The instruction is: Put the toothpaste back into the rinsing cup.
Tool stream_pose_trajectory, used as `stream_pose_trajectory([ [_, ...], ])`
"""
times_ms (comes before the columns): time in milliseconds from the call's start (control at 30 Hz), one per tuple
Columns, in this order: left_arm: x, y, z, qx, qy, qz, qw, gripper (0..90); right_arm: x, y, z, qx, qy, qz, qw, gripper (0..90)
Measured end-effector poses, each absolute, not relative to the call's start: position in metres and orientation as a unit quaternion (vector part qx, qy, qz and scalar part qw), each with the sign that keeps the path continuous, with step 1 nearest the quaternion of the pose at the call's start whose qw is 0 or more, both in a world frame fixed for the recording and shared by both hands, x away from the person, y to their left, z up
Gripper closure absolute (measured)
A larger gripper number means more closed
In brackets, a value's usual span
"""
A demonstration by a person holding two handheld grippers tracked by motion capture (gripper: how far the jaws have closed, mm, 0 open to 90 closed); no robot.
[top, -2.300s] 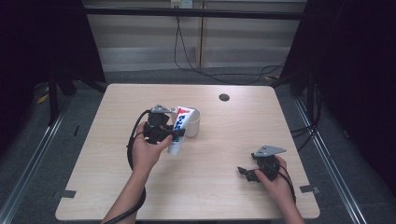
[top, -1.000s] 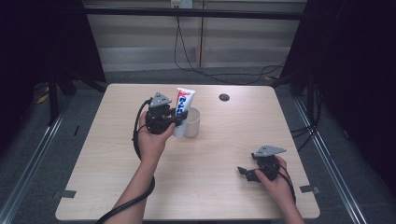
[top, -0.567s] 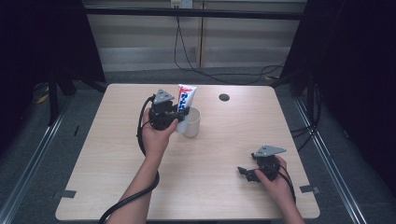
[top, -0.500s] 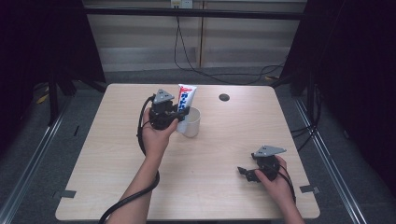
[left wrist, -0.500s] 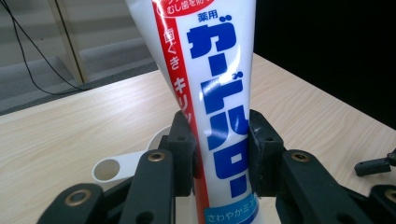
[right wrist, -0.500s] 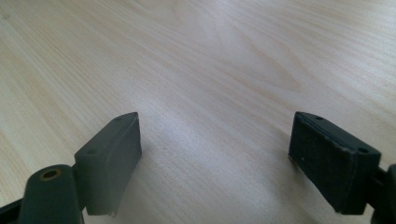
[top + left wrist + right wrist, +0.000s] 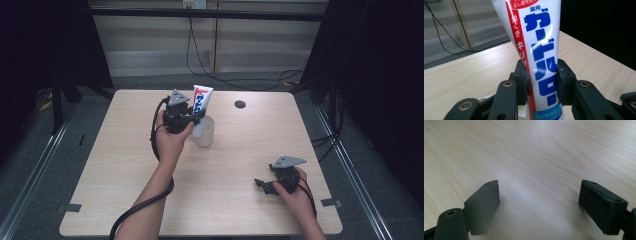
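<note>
A white toothpaste tube with blue and red lettering stands upright, its lower end inside a pale cup near the table's middle. My left gripper is shut on the tube just above the cup's rim. In the left gripper view both black pads squeeze the tube from either side, and the cup's rim peeks below. My right gripper rests low at the table's front right, held by a hand. In the right gripper view its jaws stand wide apart over bare wood, with nothing between them.
A small dark round disc lies on the light wooden table towards the back right. Black cables trail from both grippers. Dark curtains and metal floor rails flank the table on both sides.
My left gripper has carried the toothpaste tube up and tipped it upright over the cup, then eased it a little lower into the cup. The right gripper has stayed still.
</note>
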State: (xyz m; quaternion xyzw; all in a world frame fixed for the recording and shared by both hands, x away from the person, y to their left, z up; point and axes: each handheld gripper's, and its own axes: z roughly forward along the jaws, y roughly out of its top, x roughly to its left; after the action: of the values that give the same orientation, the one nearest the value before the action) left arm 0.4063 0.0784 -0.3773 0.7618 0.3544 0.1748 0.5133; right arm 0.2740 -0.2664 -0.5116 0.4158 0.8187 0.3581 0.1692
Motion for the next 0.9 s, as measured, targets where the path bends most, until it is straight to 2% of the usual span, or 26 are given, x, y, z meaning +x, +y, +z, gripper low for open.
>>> stream_pose_trajectory([
  [900, 0.436, 0.060, -0.376, 0.760, 0.352, 0.182, 0.515, 67.2, 0.274, -0.266, -0.512, 0.415, 0.819, 0.359, 0.169, 16.8],
])
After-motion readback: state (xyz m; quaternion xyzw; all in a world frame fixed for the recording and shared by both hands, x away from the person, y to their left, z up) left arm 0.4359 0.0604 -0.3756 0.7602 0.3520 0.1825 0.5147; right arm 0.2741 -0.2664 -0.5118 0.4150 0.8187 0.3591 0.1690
